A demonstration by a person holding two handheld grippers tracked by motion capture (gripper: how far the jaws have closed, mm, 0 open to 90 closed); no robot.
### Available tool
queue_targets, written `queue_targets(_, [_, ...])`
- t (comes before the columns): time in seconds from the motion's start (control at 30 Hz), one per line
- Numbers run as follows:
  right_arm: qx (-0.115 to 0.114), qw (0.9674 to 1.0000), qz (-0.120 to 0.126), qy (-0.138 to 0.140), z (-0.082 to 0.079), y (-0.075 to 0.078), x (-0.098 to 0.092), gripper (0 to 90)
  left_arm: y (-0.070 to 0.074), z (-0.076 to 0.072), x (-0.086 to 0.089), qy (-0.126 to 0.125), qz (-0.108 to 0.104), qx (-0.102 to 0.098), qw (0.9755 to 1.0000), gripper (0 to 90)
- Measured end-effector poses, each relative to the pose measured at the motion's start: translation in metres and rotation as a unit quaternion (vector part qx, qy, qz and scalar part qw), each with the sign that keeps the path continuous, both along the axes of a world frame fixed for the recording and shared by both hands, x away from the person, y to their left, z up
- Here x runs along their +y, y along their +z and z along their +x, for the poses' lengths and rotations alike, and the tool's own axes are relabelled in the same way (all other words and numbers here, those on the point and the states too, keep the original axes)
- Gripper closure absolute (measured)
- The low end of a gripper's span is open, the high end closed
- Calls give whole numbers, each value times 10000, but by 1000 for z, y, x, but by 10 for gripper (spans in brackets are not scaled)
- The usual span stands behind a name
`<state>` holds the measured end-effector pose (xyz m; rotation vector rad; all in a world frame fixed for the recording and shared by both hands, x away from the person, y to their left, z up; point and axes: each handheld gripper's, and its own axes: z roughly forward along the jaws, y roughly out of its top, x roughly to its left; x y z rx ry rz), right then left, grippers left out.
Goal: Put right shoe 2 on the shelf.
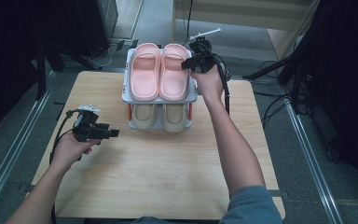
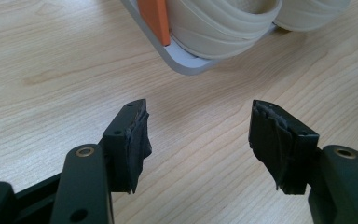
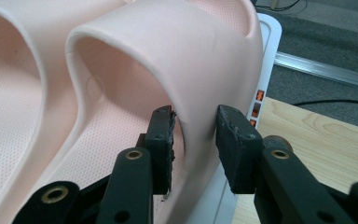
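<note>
My right gripper (image 3: 193,140) straddles the strap wall of the right pink slipper (image 1: 174,72) on the rack's (image 1: 193,98) top shelf, pads barely touching, looks light, soft foam, so grip the strap edge; left gripper (image 2: 198,140) idle, wide apart.

The pink slippers (image 3: 135,60) look soft and rubbery — matt, with tiny dots inside. The worktop (image 1: 158,177) is pale, smooth wood. The rack (image 2: 186,63) is smooth grey plastic.
</note>
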<state>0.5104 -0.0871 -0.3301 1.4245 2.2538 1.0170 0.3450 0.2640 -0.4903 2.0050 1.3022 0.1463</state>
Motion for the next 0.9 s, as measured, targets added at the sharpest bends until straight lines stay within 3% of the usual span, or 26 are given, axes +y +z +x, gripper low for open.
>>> queue_targets(0.23, [-19, 9999, 52, 140, -4, -1, -5, 633, 0, 0, -1, -26, 27, -6, 10000, 377])
queue_targets(0.4, [-263, 9988, 249, 317, -11, 0, -10, 596, -1, 0, 0, -9, 9, 10, 10000, 377])
queue_targets(0.57, [-372, 9981, 183, 455, -19, 1, -14, 578, 0, 1, -1, -17, -5, -7, 10000, 377])
queue_targets(0.67, [-474, 9970, 215, 579, -27, 0, -19, 579, 0, 1, -2, -23, 7, -11, 10000, 377])
queue_targets(0.8, [-419, 9955, 413, 749, -36, 0, -27, 582, -1, 3, -1, 1, 35, 5, 10000, 377])
queue_targets(0.9, [-539, 9938, 436, 871, -45, 0, -33, 587, -1, 4, -1, -8, 39, -18, 10000, 377])
